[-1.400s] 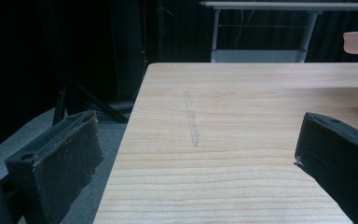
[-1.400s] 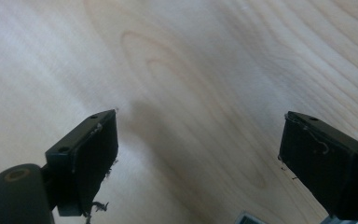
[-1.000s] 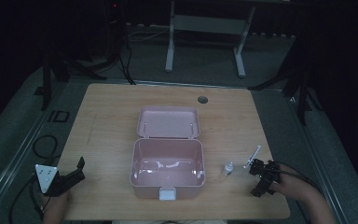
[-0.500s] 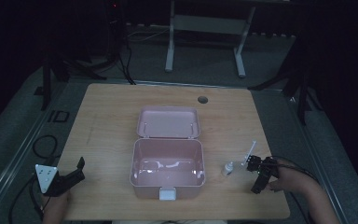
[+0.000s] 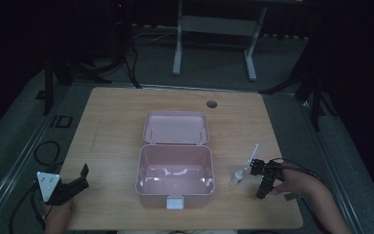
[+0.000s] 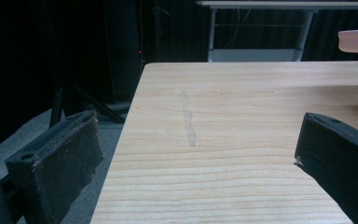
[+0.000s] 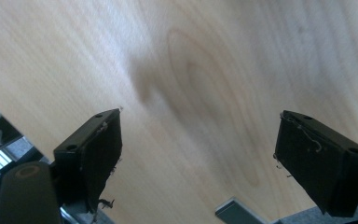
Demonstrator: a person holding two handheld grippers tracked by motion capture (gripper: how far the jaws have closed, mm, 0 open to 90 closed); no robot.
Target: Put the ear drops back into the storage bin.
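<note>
Beside the open-jawed, empty right tool (image 5: 264,176) lies a small white bottle (image 5: 237,175), touching

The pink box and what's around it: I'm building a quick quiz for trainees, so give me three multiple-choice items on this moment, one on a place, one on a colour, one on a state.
1. Where is the small white bottle?
A. inside the box
B. on the table to the right of the box
C. at the table's far edge

2. What colour is the box?
A. pink
B. blue
C. green

3. How does the box's lid stand?
A. shut and latched
B. off, lying on the floor
C. open, laid back behind the box

Answers: 1 B, the high view shows it on the table between the box and the right gripper. 2 A, walls and lid are pale pink. 3 C, the inside is bare to the camera.
</note>
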